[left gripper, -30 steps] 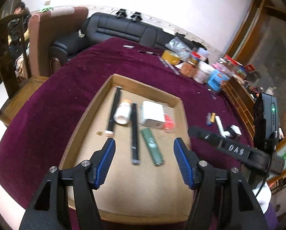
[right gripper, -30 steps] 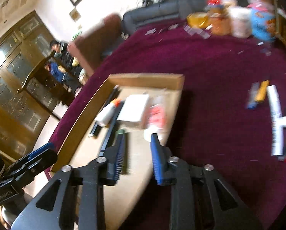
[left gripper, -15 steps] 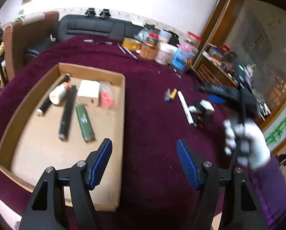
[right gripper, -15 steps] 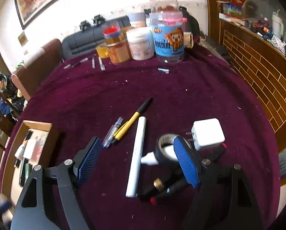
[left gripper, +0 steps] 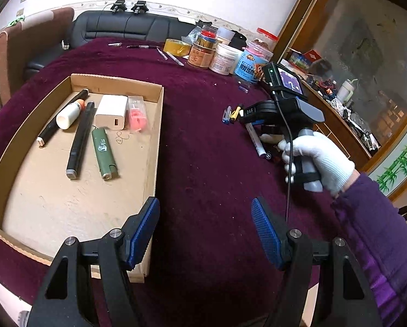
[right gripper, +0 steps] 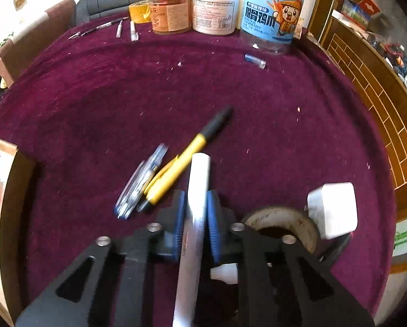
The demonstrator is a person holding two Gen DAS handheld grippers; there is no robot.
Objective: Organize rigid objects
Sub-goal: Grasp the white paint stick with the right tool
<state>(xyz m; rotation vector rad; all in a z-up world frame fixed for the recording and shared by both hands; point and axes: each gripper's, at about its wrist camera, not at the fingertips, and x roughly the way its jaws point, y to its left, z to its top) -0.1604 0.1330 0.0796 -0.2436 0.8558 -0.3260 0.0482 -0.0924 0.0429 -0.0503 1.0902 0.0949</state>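
My right gripper [right gripper: 195, 212] is shut on a long white marker [right gripper: 196, 190] lying on the purple cloth; the marker also shows in the left wrist view [left gripper: 255, 141] under the right tool [left gripper: 285, 109]. A yellow-black pen [right gripper: 187, 158] and a clear blue pen [right gripper: 142, 182] lie just left of it. A white charger [right gripper: 331, 212] and a tape roll [right gripper: 282, 220] sit to its right. My left gripper [left gripper: 206, 231] is open and empty above the cloth, by the right wall of the cardboard tray [left gripper: 154, 147], which holds pens, a glue bottle, a white power bank and a green lighter.
Jars and tubs [left gripper: 225, 57] and a yellow tape roll [left gripper: 176, 47] stand at the table's far edge, with thin pens [right gripper: 124, 28] nearby. A small blue cap [right gripper: 255, 60] lies near the blue jar [right gripper: 274, 19]. A wooden cabinet edges the right side.
My right gripper has come down and closed on the white marker. My left gripper has stayed open and shifted slightly toward the tray's right wall.
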